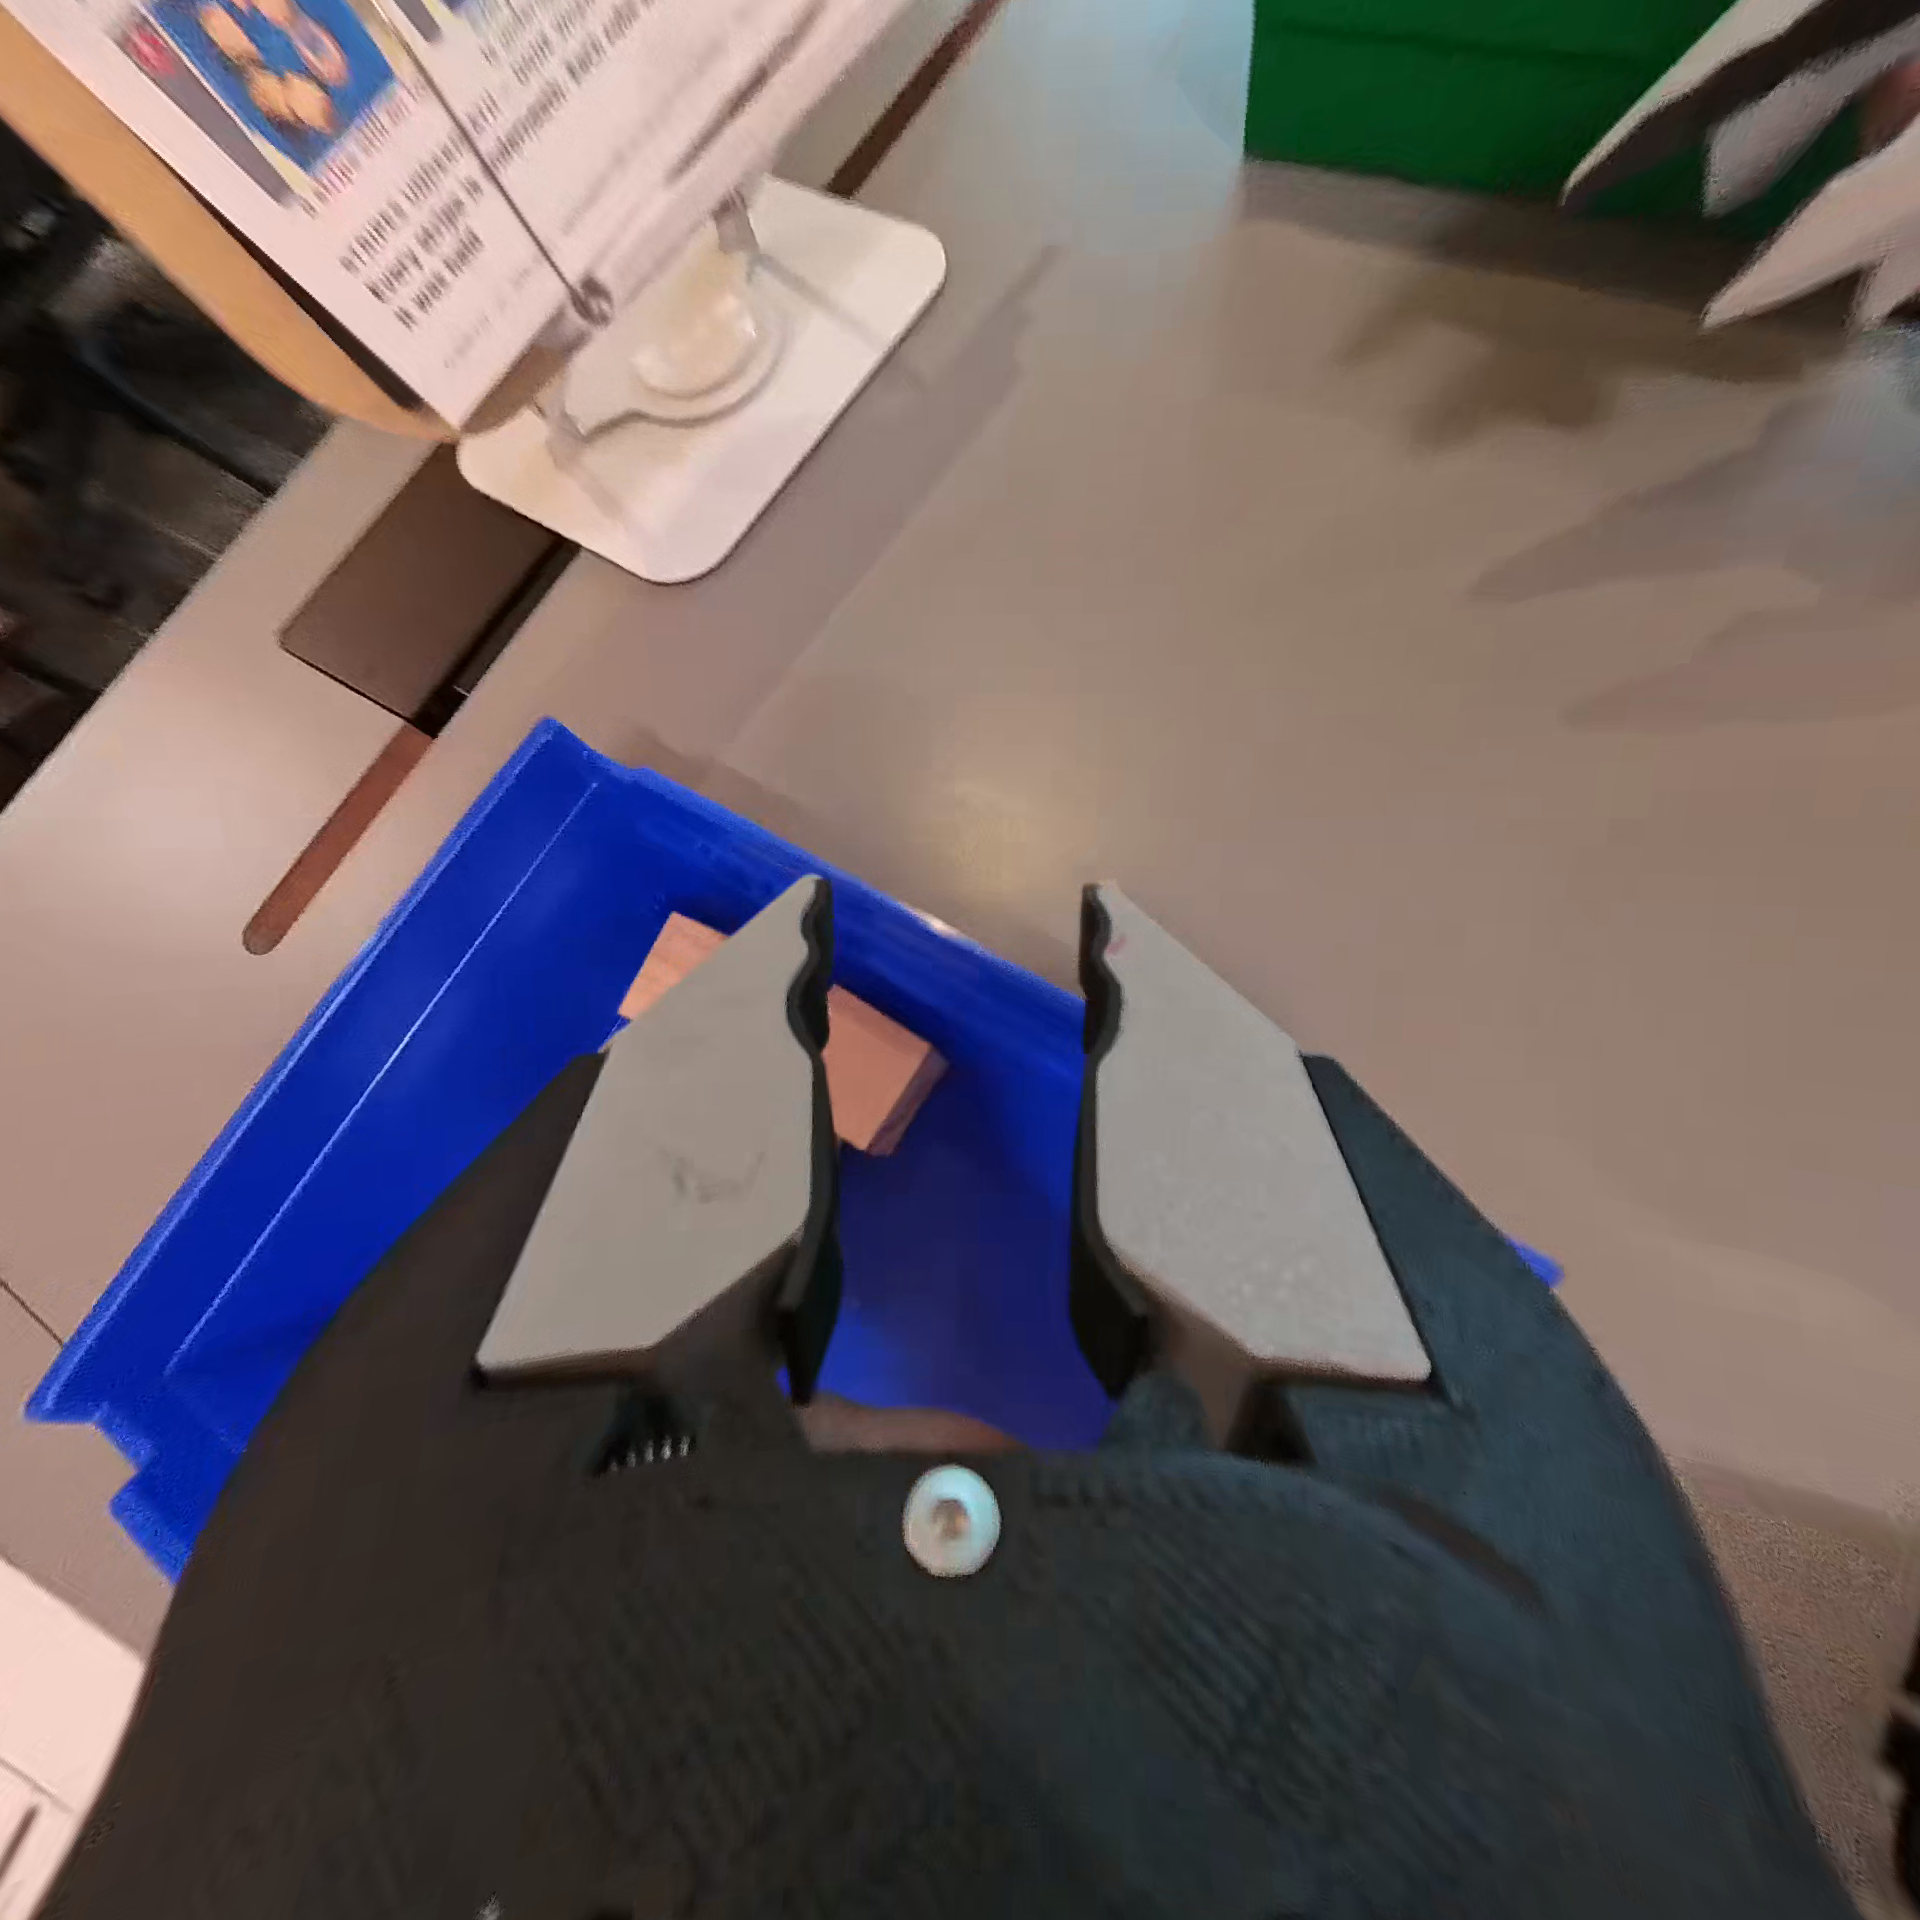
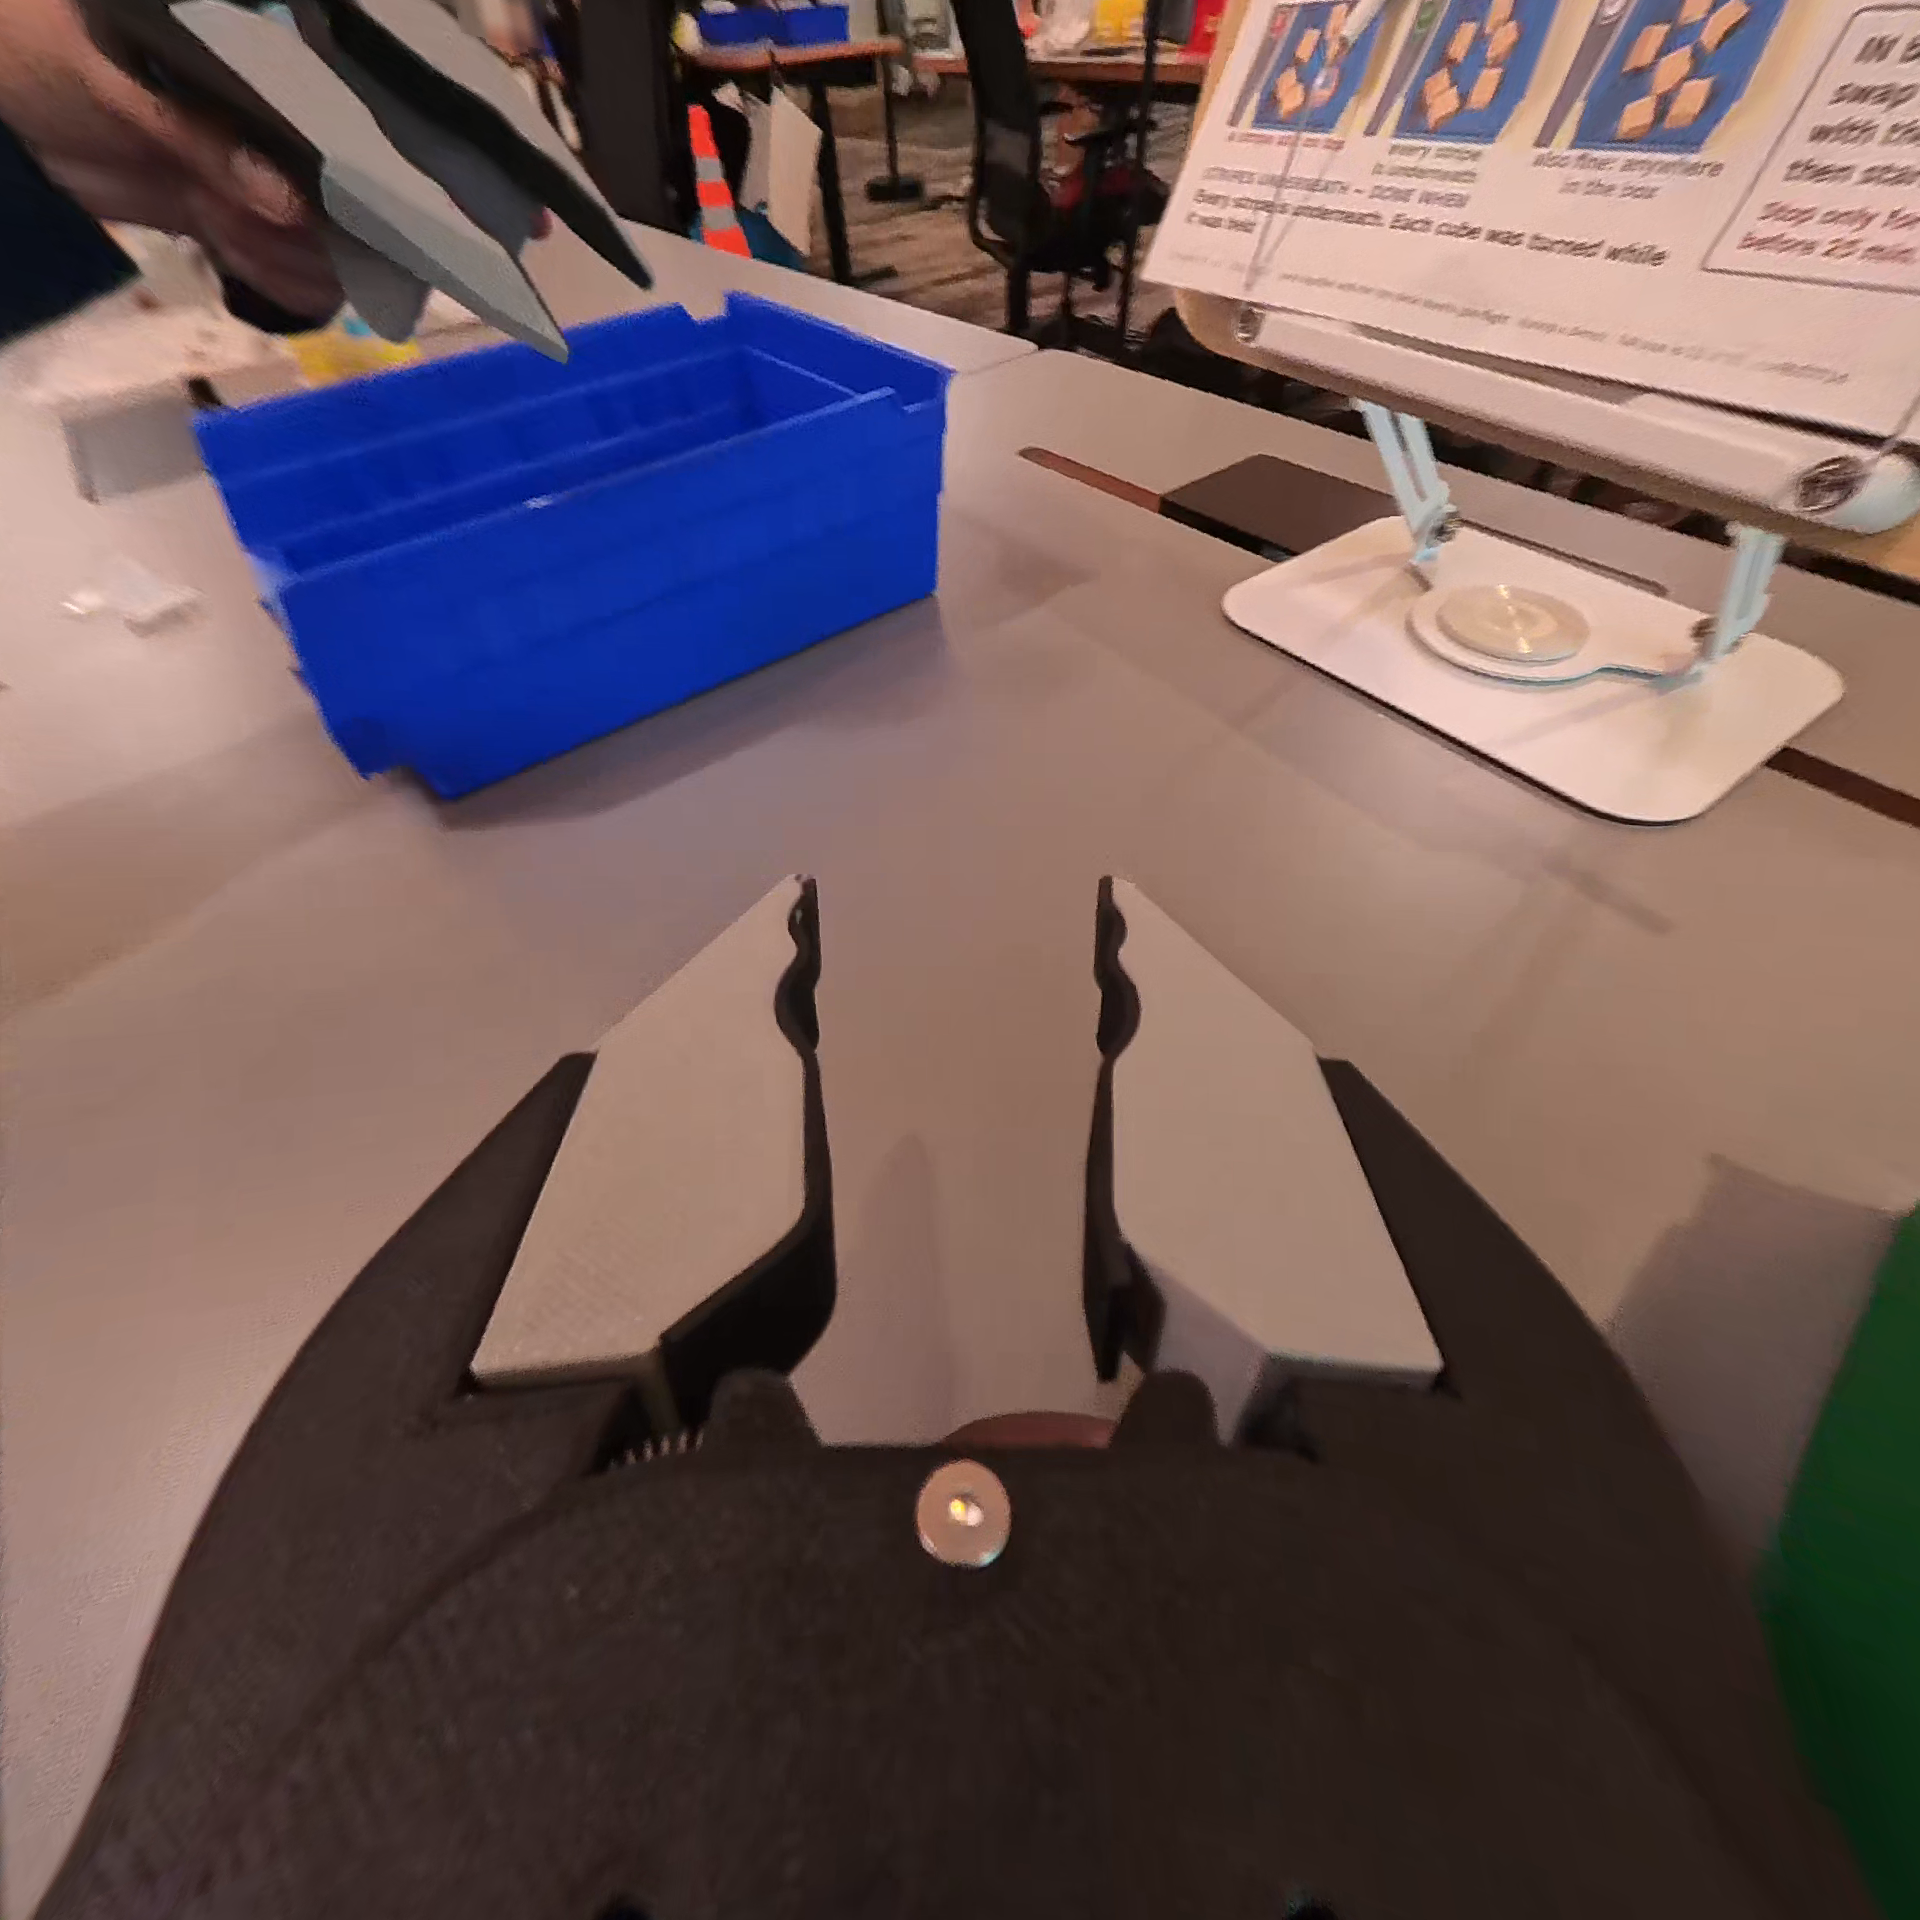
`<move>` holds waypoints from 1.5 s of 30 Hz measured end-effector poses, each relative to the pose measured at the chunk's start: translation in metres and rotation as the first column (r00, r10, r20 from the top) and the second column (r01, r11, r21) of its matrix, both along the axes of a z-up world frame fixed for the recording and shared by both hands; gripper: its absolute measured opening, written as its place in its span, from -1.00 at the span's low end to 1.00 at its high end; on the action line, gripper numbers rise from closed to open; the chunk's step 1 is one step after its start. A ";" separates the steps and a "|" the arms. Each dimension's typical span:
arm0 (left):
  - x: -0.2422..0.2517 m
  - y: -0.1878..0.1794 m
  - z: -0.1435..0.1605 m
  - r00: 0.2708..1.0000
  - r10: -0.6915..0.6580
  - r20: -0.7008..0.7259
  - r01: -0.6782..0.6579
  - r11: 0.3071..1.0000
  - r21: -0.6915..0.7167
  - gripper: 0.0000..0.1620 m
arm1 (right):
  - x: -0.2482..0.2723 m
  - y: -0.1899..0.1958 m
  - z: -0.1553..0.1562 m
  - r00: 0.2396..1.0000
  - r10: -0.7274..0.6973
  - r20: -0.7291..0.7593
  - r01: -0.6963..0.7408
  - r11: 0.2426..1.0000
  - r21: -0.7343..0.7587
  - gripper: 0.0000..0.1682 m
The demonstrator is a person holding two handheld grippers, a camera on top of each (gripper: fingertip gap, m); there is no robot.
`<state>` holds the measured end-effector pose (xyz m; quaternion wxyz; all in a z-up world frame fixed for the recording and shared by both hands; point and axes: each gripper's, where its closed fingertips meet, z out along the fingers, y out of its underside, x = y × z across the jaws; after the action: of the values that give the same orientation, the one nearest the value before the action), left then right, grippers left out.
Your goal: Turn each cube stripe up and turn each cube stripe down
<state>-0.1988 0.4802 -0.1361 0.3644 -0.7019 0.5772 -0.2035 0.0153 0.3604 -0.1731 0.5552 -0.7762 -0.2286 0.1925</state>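
The left hand-held gripper (image 1: pixel 954 935) hangs above the near end of a blue bin (image 1: pixel 436 1091), tilted down into it, its two grey fingers (image 1: pixel 717 1122) spread apart with nothing between them. Past the left finger, a wooden cube (image 1: pixel 883 1081) lies on the bin floor toward the far wall — part of it is hidden behind that finger, and a second pale wooden patch (image 1: pixel 675 966) shows on the finger's other side; whether this is the same cube or another cannot be told. No stripe can be made out on the faces that show.

From the right wrist view the same left hand-held gripper (image 2: pixel 561 312) appears at the upper left, held by a person's hand (image 2: pixel 197 197), angled steeply downward with its tips just over the bin's (image 2: pixel 623 582) rim. The bin's inside is mostly hidden from this side, and no cubes show in it.

The right hand-held gripper (image 2: pixel 954 914) is held low and roughly level over bare grey surface (image 2: pixel 1039 779), well apart from the bin, which stands ahead and to its left. Its jaws are parted and empty. In the left wrist view it shows blurred at the upper right corner (image 1: pixel 1787 177).

Beyond, on the same surface, a white stand (image 2: pixel 1558 686) with a flat base carries a tilted instruction sheet (image 2: pixel 1507 166). A green object (image 1: pixel 1455 94) sits at the surface's edge near the right hand-held gripper.
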 end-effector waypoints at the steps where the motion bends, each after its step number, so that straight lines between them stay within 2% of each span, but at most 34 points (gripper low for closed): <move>1: -0.001 0.007 -0.010 0.999 -0.016 -0.040 0.016 1.000 -0.003 -0.43 | 0.002 0.001 -0.003 0.999 -0.014 0.029 0.014 1.000 0.009 -0.41; 3: -0.005 0.017 -0.033 0.989 -0.050 -0.138 0.051 0.999 0.001 -0.42 | 0.004 0.002 -0.008 0.998 -0.023 0.061 0.023 1.000 0.011 -0.42; 6: 0.000 0.024 -0.038 0.988 -0.115 -0.106 0.117 0.993 0.008 -0.63 | 0.004 0.002 -0.014 0.997 -0.019 0.073 0.019 1.000 0.000 -0.42; 8: 0.001 0.029 -0.036 0.984 -0.147 -0.102 0.153 0.987 0.054 -0.63 | 0.006 0.004 -0.018 0.996 -0.026 0.084 0.027 1.000 -0.009 -0.43; 12: -0.004 0.037 -0.037 0.980 -0.170 -0.104 0.175 0.984 0.040 -0.53 | 0.009 0.008 -0.028 0.996 -0.031 0.083 0.035 0.998 -0.049 -0.43; 16: -0.017 0.034 -0.070 0.951 -0.223 -0.212 0.217 0.975 -0.051 -0.48 | 0.007 0.009 -0.033 0.995 -0.024 0.092 0.030 0.997 -0.066 -0.43; 20: -0.020 0.034 -0.100 0.923 -0.258 -0.285 0.255 0.966 -0.049 -0.37 | 0.005 0.010 -0.038 0.991 -0.022 0.134 0.031 0.997 -0.065 -0.44; 25: -0.024 0.045 -0.132 0.881 -0.246 -0.403 0.259 0.966 -0.023 -0.39 | 0.003 0.010 -0.044 0.987 -0.009 0.162 0.022 0.997 -0.077 -0.45; 28: -0.026 0.045 -0.133 0.876 -0.242 -0.417 0.248 0.968 -0.041 -0.41 | 0.002 0.009 -0.042 0.989 -0.003 0.148 0.015 0.997 -0.075 -0.45; 31: -0.029 0.045 -0.118 0.897 -0.218 -0.385 0.260 0.964 0.059 -0.41 | 0.001 0.008 -0.041 0.993 0.006 0.119 0.004 0.997 -0.083 -0.45; 35: -0.032 0.034 -0.058 0.975 -0.164 -0.148 0.194 0.957 0.217 -0.42 | -0.004 0.004 -0.038 0.995 0.030 0.095 -0.021 0.996 -0.088 -0.45; 37: -0.029 0.019 -0.024 0.985 -0.170 -0.005 0.165 0.948 0.273 -0.42 | -0.015 -0.002 -0.035 0.995 0.082 0.058 -0.076 0.992 -0.096 -0.44; 39: -0.019 -0.010 0.006 0.968 -0.224 0.110 0.179 0.931 0.319 -0.42 | -0.033 -0.014 -0.030 0.983 0.180 -0.026 -0.181 0.977 -0.114 -0.42; 41: -0.002 -0.047 0.031 0.931 -0.310 0.192 0.219 0.897 0.384 -0.42 | -0.054 -0.030 -0.021 0.940 0.301 -0.159 -0.322 0.938 -0.129 -0.42; 43: 0.017 -0.091 0.050 0.873 -0.413 0.259 0.269 0.852 0.449 -0.43 | -0.069 -0.046 -0.006 0.870 0.395 -0.295 -0.440 0.893 -0.100 -0.40; 45: 0.038 -0.132 0.062 0.811 -0.505 0.295 0.310 0.799 0.515 -0.43 | -0.081 -0.063 0.008 0.767 0.486 -0.419 -0.561 0.825 -0.070 -0.38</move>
<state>-0.1609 0.3483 -0.0742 0.5749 -0.3949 0.6566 -0.2872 -0.0655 0.2971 -0.1649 0.4356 -0.6773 -0.3042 0.5089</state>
